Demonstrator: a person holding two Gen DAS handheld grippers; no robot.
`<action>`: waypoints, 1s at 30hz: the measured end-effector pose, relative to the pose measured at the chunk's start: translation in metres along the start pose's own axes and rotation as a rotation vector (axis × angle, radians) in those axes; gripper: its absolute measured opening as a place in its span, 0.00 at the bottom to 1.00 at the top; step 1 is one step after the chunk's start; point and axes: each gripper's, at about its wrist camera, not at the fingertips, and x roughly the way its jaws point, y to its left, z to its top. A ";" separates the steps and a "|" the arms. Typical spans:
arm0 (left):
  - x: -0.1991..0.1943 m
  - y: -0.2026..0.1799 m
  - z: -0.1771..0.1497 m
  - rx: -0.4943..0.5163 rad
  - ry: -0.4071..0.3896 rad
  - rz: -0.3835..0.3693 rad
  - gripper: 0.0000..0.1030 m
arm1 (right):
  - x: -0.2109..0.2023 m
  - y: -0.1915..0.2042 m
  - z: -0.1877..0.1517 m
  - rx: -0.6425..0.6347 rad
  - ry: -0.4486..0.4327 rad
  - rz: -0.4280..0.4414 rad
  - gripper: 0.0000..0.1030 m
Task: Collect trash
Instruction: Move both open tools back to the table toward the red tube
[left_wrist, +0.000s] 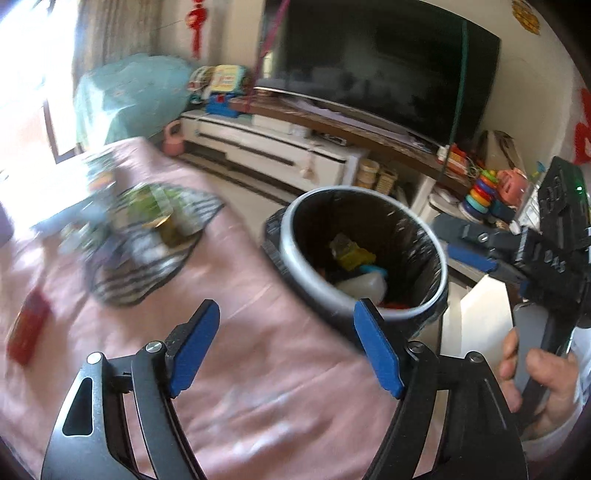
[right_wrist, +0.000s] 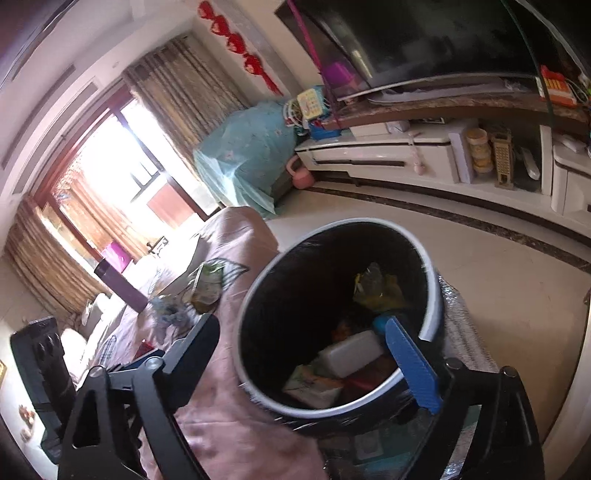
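We find both tongs, left (left_wrist: 286, 345) and right (right_wrist: 317, 363), released and empty; wrappers (left_wrist: 159, 214) beyond reach risk being missed near the bin (left_wrist: 424, 306).

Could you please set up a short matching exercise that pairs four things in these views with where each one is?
Things:
1. white container
2. red packet
3. green packet
4. pink kettlebell

Places:
A. on the floor by the TV cabinet
B. inside the bin
C. on the striped leaf print of the pink cloth
D. on plain pink cloth, near the left edge of the left wrist view

Pairs: 1-B, 2-D, 3-C, 4-A
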 end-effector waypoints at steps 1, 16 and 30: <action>-0.005 0.009 -0.006 -0.017 0.001 0.013 0.76 | 0.000 0.007 -0.003 -0.013 0.001 0.004 0.93; -0.067 0.118 -0.067 -0.186 0.003 0.166 0.78 | 0.053 0.123 -0.061 -0.188 0.126 0.092 0.96; -0.082 0.178 -0.088 -0.261 0.010 0.256 0.79 | 0.095 0.175 -0.078 -0.281 0.144 0.117 0.96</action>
